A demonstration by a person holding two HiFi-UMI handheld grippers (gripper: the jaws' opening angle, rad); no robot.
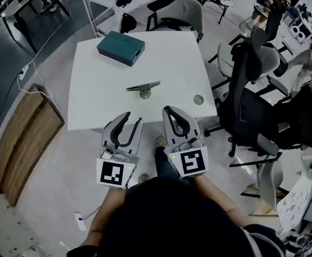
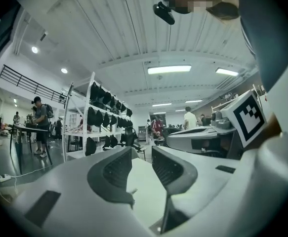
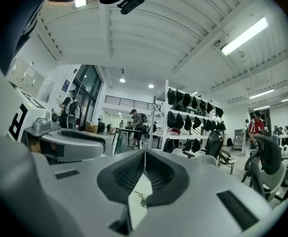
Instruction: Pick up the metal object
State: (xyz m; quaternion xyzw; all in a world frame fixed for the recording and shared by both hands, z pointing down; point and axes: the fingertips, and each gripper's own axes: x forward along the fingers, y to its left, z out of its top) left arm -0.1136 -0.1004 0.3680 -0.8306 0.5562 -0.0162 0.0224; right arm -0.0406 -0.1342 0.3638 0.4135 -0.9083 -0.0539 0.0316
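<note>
At the near edge of the white table point(image 1: 166, 58), the left gripper point(image 1: 132, 119) holds its jaws apart with nothing between them, and the right gripper point(image 1: 168, 110) has its jaws pressed together, empty. Farther on, the metal object point(image 1: 143, 88) lies mid-table, untouched. This looks like the approach; next, a gripper must reach forward, jaws parted, and straddle it.

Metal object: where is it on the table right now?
In the head view the metal object lies near the middle of the white table, between the teal box behind it and the round hole to its right.
</note>
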